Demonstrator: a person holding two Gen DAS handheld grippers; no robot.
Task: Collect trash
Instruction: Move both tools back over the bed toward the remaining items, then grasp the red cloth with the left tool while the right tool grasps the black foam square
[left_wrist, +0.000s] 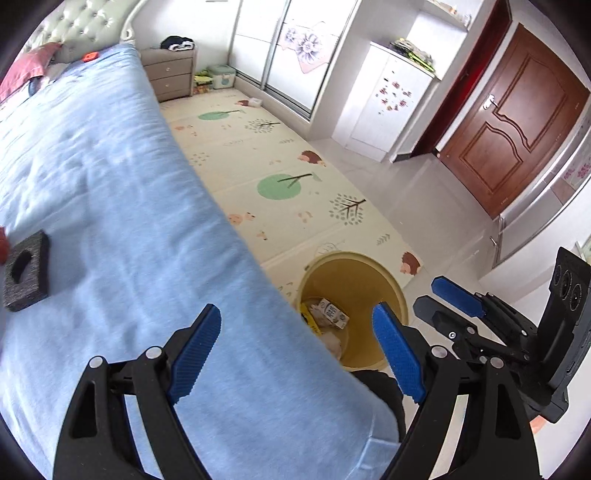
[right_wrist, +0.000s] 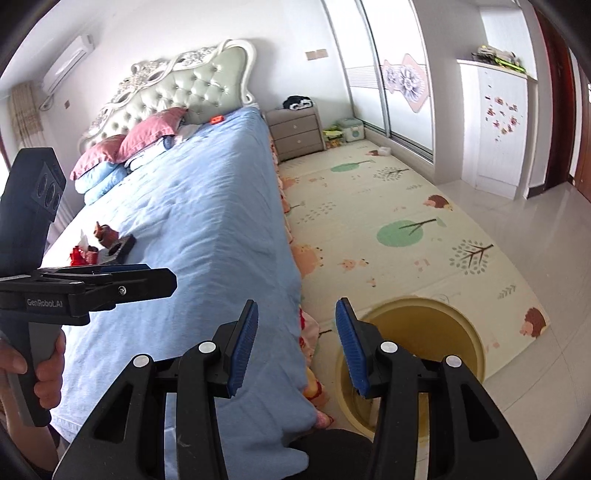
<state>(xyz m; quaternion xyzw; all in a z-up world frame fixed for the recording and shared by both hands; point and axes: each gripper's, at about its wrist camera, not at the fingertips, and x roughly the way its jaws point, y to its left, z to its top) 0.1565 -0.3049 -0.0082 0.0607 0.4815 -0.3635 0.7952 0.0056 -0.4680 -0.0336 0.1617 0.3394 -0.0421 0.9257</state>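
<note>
A yellow trash bin (left_wrist: 391, 291) stands on the floor beside the bed and holds crumpled wrappers (left_wrist: 327, 314); it also shows in the right wrist view (right_wrist: 469, 332). My left gripper (left_wrist: 297, 325) is open and empty over the bed's edge, just left of the bin. My right gripper (right_wrist: 295, 325) is open and empty above the gap between bed and bin; it shows at the right of the left wrist view (left_wrist: 443, 299). On the blue bedspread (left_wrist: 129, 221) lie a black foam block with a hole (left_wrist: 27, 271) and red and brown scraps (right_wrist: 90, 245).
A patterned play mat (left_wrist: 280, 177) covers the floor by the bed. A grey nightstand (left_wrist: 171, 74), a wardrobe with sliding doors (left_wrist: 295, 48) and a brown door (left_wrist: 517, 114) lie further off. Pink pillows (right_wrist: 144, 136) rest at the headboard.
</note>
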